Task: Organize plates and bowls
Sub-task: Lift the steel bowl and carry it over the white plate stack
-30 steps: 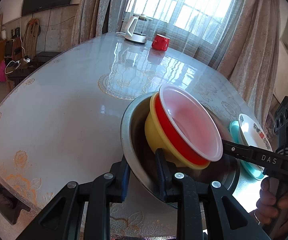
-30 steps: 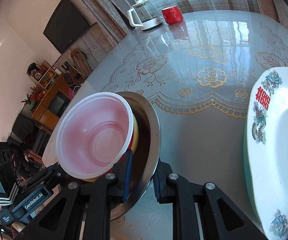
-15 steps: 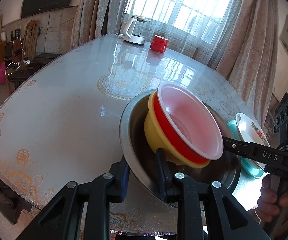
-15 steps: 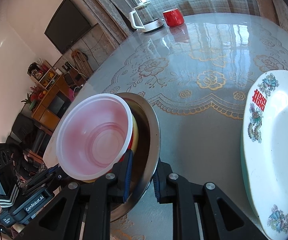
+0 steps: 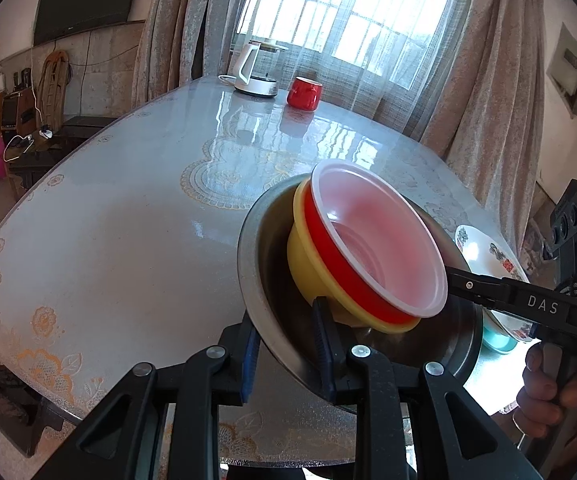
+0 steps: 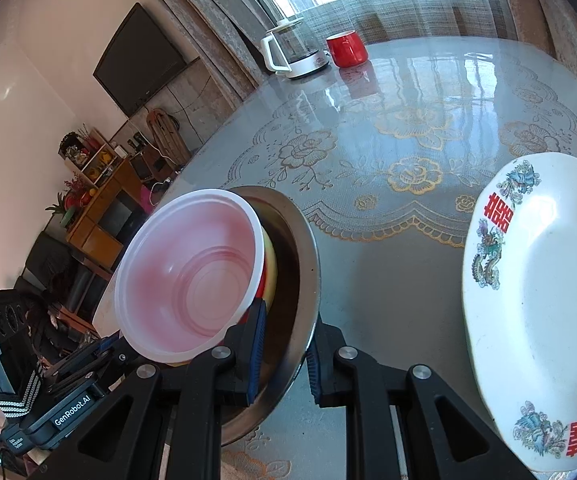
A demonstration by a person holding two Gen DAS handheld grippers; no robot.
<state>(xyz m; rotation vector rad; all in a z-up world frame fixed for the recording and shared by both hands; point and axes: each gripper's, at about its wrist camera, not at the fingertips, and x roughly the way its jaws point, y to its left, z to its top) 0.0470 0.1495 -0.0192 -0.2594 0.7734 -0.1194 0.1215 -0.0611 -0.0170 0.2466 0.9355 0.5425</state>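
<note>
Bowls (image 5: 372, 252) nested in basin (image 5: 256, 264); plate (image 6: 544, 304) right.

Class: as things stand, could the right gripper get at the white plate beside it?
Probably not yet: the right gripper is shut on the steel bowl rim. The white plate lies uncovered beside it.

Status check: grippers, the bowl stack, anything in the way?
Left gripper and right gripper both clamped on the steel bowl's rim, opposite sides. Stack of plastic bowls nested inside, tilted. Plate on the table beside; nothing blocking.
</note>
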